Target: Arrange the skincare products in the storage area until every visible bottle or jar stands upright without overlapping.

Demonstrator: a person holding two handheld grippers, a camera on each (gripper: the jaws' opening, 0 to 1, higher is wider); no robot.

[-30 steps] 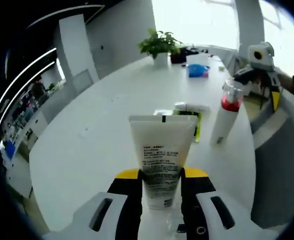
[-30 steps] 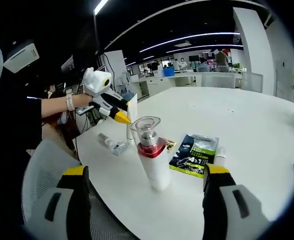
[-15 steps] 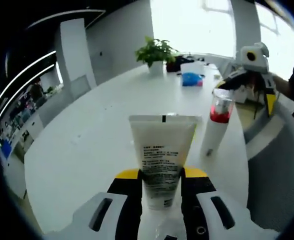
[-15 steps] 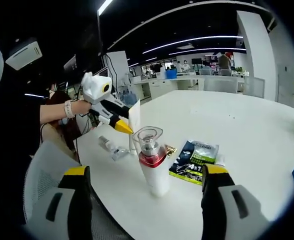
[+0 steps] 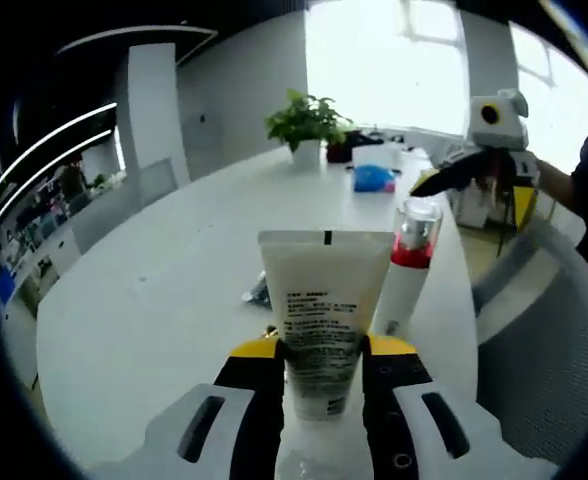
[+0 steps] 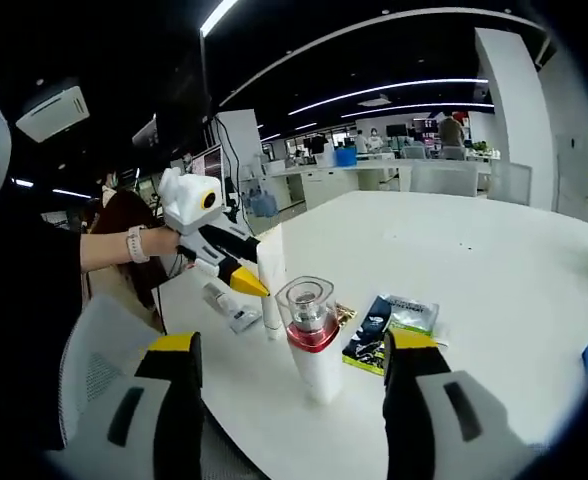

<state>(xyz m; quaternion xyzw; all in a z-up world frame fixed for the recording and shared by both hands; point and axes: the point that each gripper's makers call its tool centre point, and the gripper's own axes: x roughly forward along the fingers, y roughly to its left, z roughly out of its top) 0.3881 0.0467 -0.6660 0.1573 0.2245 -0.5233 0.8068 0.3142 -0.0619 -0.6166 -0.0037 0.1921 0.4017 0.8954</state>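
White desk [image 5: 154, 300] fills mid-frame. Our left tongs [image 5: 319, 365] clench the tube [image 5: 324, 310] upright at lower centre, likely to stand it beside the pump bottle [image 6: 311, 340], already upright between our released right tongs [image 6: 294, 400].

In the right gripper view we see our right gripper [image 6: 292, 385] with its 2 jaws spread wide and nothing between them, raised near the edge of the white table [image 6: 494, 270]. A white pump bottle [image 6: 311, 335] with a red collar and clear cap stands upright beyond them. Beside it lies a dark sachet pack [image 6: 389, 325]. The left gripper [image 6: 246, 282] clamps a white tube [image 6: 271, 282], which is upright on the table, near a small clear bottle [image 6: 232, 307] lying flat.
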